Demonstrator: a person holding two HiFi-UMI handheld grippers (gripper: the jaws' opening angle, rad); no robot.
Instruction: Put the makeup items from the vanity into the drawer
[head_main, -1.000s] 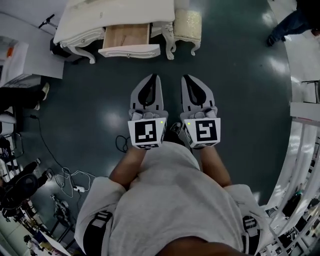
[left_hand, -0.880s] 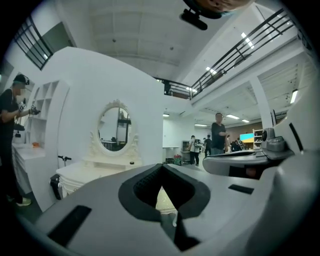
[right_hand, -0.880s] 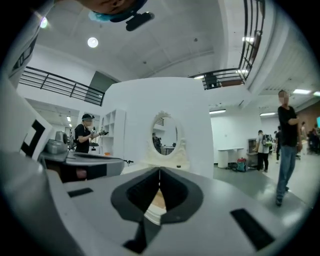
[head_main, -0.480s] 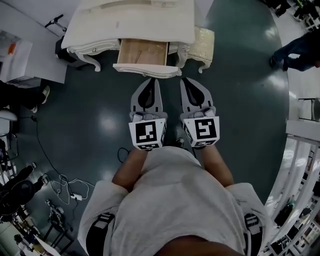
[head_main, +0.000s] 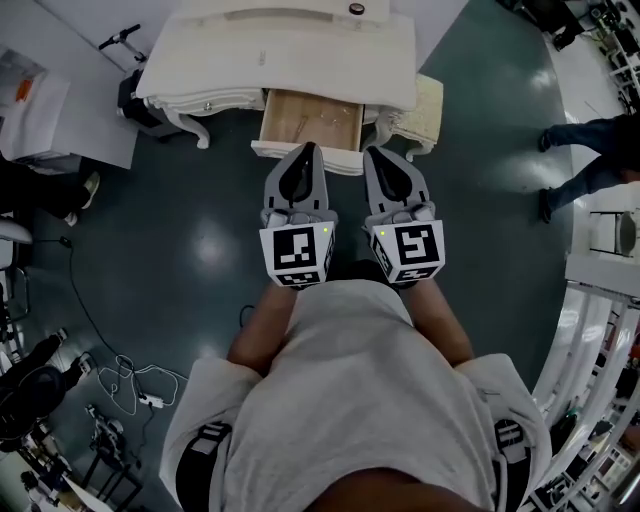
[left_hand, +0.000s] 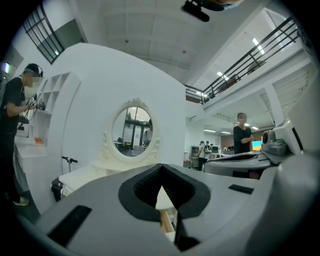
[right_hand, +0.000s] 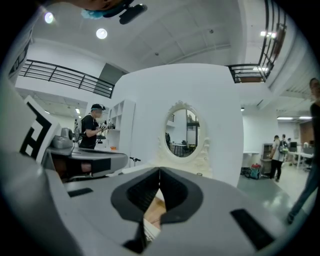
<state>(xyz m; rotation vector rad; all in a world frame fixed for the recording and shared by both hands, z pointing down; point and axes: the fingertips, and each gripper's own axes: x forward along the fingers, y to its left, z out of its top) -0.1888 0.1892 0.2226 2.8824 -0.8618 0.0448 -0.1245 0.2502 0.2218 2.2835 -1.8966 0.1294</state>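
White carved vanity (head_main: 230, 60) stands dead ahead, its open wood-lined drawer (head_main: 312, 118) just ahead of the grey left gripper (head_main: 305, 150) and right gripper (head_main: 372, 155), both closed and empty. A small dark round item (head_main: 356, 8) sits beyond on the vanity top, nearer the right.

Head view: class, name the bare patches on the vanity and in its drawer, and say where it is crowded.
The drawer floor looks bare between its white front and the vanity top, itself mostly bare; a small dark item sits at its back edge. Crowded: the drawer front, where the shut left gripper and right gripper overlap it in view.
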